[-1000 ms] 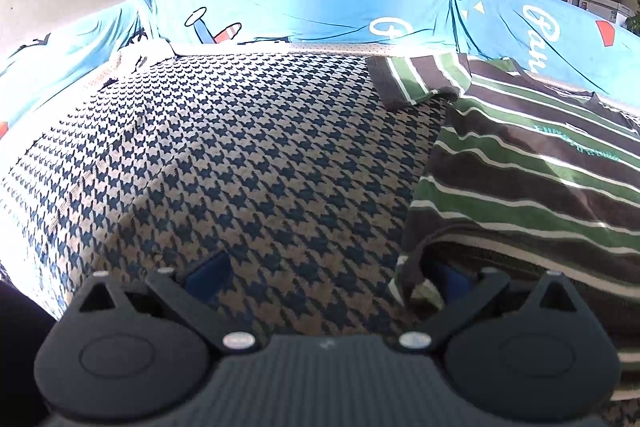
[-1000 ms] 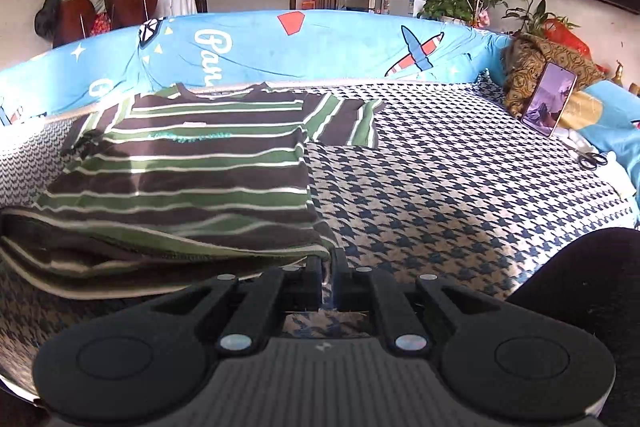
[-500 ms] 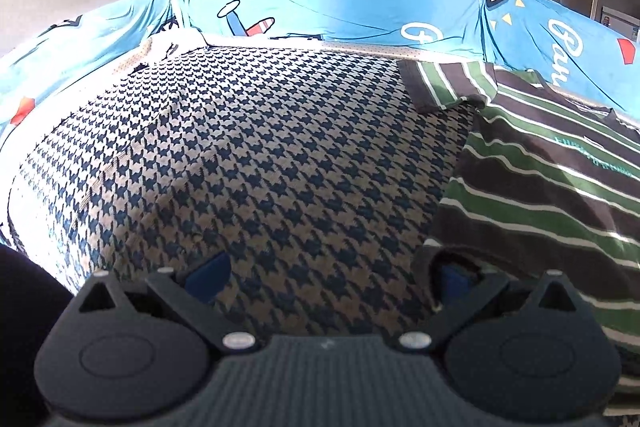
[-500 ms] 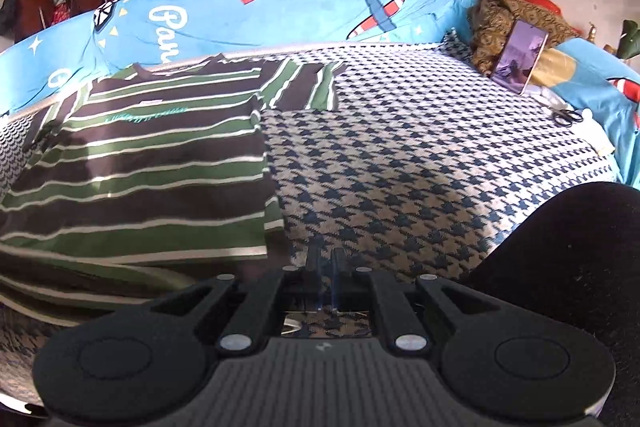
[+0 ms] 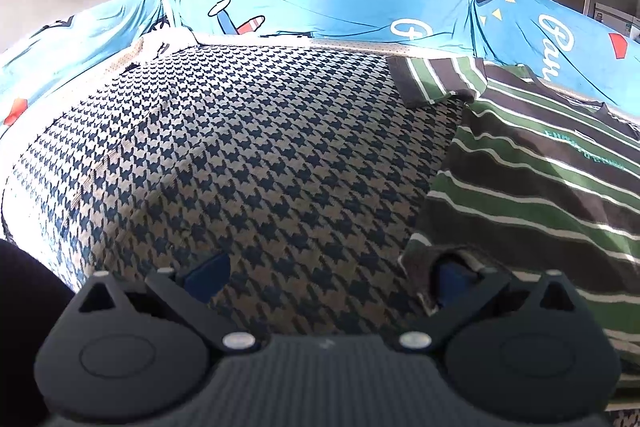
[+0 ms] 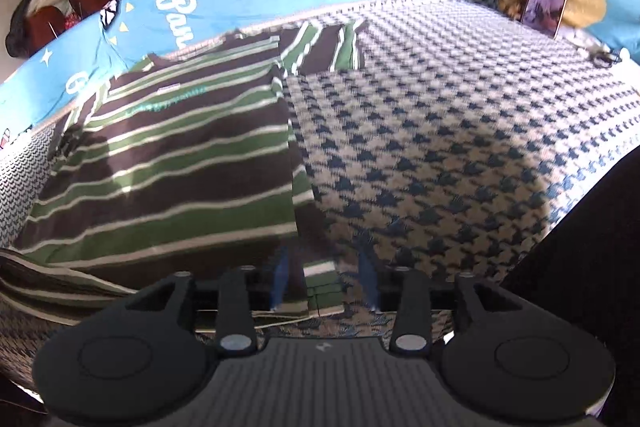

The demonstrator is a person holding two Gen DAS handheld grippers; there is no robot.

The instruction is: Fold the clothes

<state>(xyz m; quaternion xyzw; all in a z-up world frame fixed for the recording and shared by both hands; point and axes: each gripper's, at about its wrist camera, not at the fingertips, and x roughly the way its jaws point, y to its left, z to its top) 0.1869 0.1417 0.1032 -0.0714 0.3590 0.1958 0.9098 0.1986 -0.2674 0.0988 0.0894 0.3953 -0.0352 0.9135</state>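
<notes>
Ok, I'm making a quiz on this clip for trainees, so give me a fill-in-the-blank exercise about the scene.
1. The shirt has green, brown and ____ stripes.
2. The cover under the shirt has a ____ pattern.
3. The corner of the shirt's hem between the right gripper's opening jaws is its ____ corner in that view.
4. The left gripper is ____, its right finger under the shirt's edge.

Missing words: white; houndstooth; right; open
</notes>
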